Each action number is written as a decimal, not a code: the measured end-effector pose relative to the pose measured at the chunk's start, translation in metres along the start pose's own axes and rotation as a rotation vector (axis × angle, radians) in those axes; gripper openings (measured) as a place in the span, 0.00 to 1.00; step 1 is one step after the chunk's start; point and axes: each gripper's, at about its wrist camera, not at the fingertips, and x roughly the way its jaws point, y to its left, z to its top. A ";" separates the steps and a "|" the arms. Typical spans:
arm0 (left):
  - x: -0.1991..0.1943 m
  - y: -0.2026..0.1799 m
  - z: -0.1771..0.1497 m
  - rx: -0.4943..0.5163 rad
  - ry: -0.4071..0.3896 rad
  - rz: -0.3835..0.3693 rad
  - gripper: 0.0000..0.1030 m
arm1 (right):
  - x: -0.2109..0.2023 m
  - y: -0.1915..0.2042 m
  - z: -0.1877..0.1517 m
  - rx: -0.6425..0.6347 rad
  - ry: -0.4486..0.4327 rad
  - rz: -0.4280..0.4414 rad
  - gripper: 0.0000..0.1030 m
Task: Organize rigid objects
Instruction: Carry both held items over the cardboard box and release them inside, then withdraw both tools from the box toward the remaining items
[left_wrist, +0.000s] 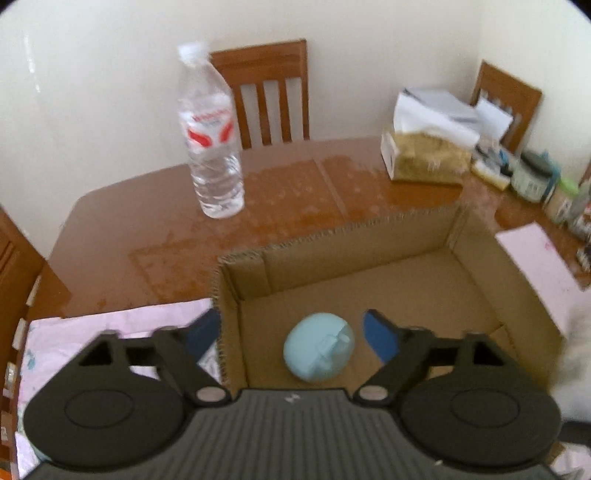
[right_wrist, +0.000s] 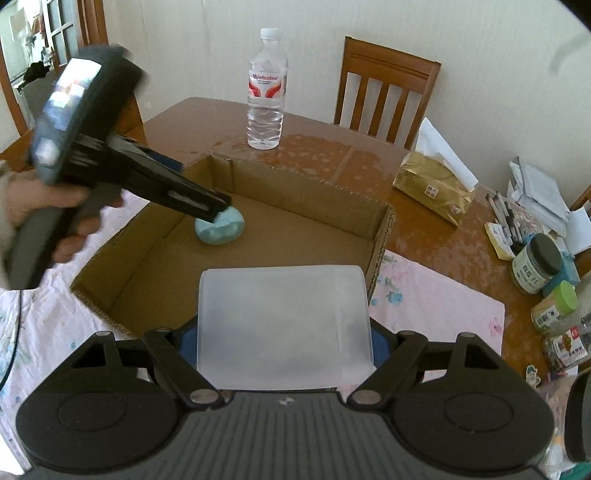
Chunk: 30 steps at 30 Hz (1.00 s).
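Note:
An open cardboard box (left_wrist: 424, 229) (right_wrist: 303, 184) sits on the wooden table. A light blue rounded object (left_wrist: 319, 346) (right_wrist: 221, 227) lies on the box floor. My left gripper (left_wrist: 291, 332) is open just above it, its blue pads on either side and apart from it; in the right wrist view the left gripper (right_wrist: 218, 206) reaches into the box from the left. My right gripper (right_wrist: 284, 343) is shut on a frosted translucent plastic container (right_wrist: 282, 325), held at the box's near edge.
A water bottle (left_wrist: 210, 147) (right_wrist: 266, 92) stands beyond the box. A tissue pack (right_wrist: 436, 188) (left_wrist: 424, 158), jars (right_wrist: 535, 266), pens and papers crowd the right side. A pink floral cloth (right_wrist: 436, 299) (left_wrist: 110, 325) lies under the box. Wooden chairs (right_wrist: 384, 92) stand behind the table.

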 end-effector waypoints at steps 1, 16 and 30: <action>-0.010 0.001 -0.002 -0.006 -0.026 0.008 0.93 | 0.005 -0.001 0.003 0.000 0.004 0.003 0.84; -0.102 0.023 -0.083 -0.100 -0.054 0.093 0.98 | 0.068 -0.003 0.066 -0.022 -0.007 -0.097 1.00; -0.118 0.025 -0.138 -0.071 0.001 0.073 0.98 | 0.016 0.020 0.014 0.045 -0.030 -0.128 1.00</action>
